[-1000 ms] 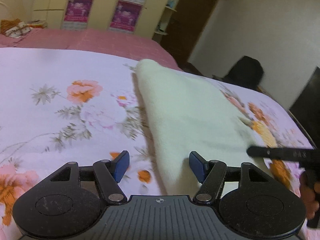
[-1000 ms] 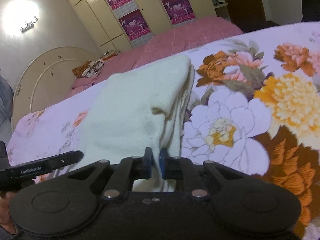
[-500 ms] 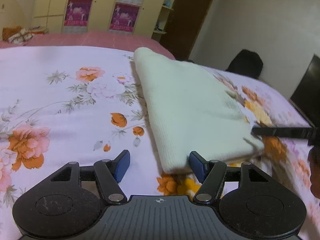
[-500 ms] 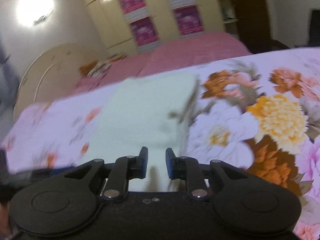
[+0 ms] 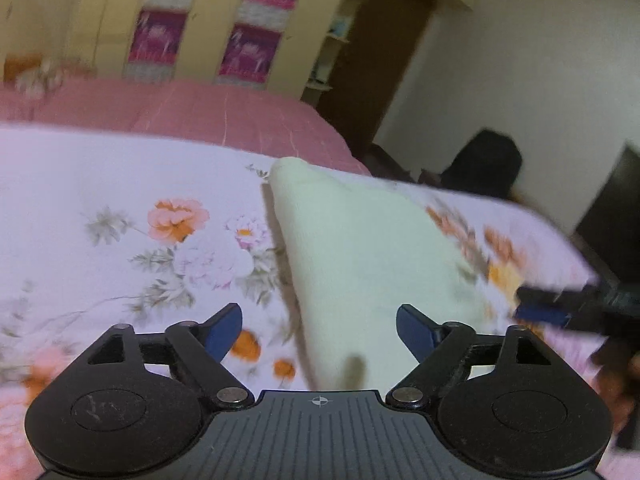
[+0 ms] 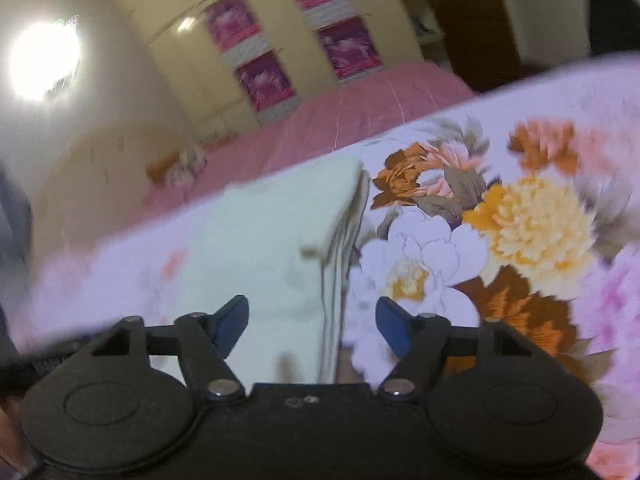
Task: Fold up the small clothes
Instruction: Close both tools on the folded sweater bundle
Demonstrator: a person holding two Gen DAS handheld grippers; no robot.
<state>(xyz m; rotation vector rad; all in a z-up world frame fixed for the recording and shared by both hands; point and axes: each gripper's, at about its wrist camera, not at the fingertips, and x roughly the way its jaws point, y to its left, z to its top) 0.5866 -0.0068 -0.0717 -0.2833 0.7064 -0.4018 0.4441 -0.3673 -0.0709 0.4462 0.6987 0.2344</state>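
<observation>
Both wrist views look low across the bed (image 5: 100, 168), sharing the folded cloth (image 5: 372, 252).

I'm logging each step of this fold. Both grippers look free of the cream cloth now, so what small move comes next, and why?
Probably draw both grippers back from the cream cloth, which lies folded on the floral sheet with stacked edges on one side. The left gripper and right gripper have just been opening, and neither pinches the fabric.
</observation>
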